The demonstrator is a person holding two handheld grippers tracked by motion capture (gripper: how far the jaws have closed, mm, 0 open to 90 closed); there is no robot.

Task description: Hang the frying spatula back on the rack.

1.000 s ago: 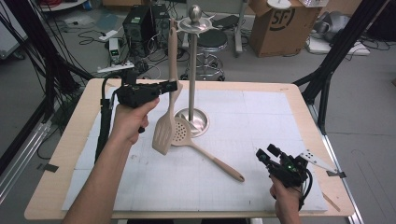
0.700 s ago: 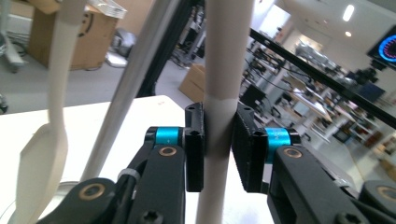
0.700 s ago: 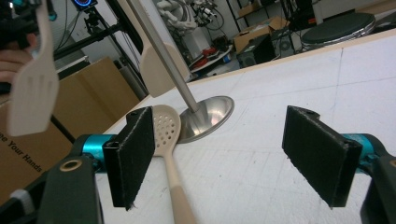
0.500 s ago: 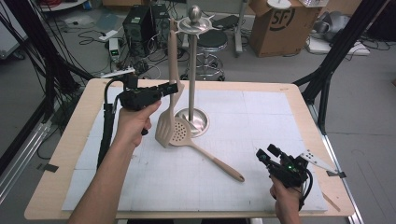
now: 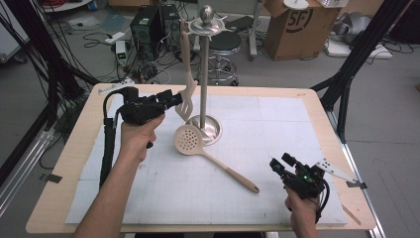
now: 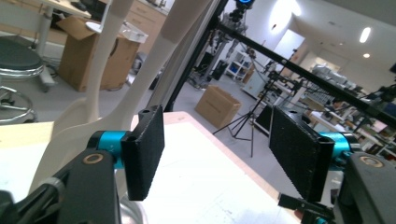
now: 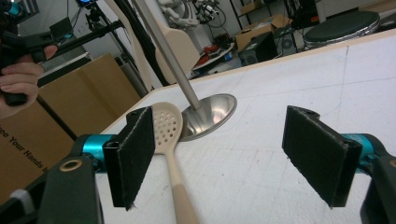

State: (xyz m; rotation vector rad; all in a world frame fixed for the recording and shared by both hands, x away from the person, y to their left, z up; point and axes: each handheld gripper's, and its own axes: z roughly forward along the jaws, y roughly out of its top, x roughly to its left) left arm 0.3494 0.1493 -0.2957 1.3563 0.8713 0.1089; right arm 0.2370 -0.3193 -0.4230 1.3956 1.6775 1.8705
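Over on the left, the left gripper point(image 5: 174, 97) sits level above the table point(image 5: 64, 198), its tips just beside the slotted spatula point(image 5: 186, 79) that hangs upright from the hook at the top of the metal stand point(image 5: 205, 64). Its jaws have just been opening, and in the left gripper view they stand wide apart with nothing between the pads; the spatula's point(image 6: 107, 84) pale blade and handle rise just outside the left-hand jaw, close behind it, and whether they touch is hard to tell. Moving to the middle, the stand's round base rests on the white mat point(image 5: 297, 129), and the perforated skimmer point(image 5: 208, 153) lies flat there, its round head against the rim of that base and its handle running toward the near right. In the right gripper view the skimmer's point(image 7: 166, 135) holed head lies right by the shiny base point(image 7: 210, 114). Down at the near right, the right gripper point(image 5: 280, 166) is held low over the mat, well apart from the skimmer's handle end, jaws spread wide and empty.
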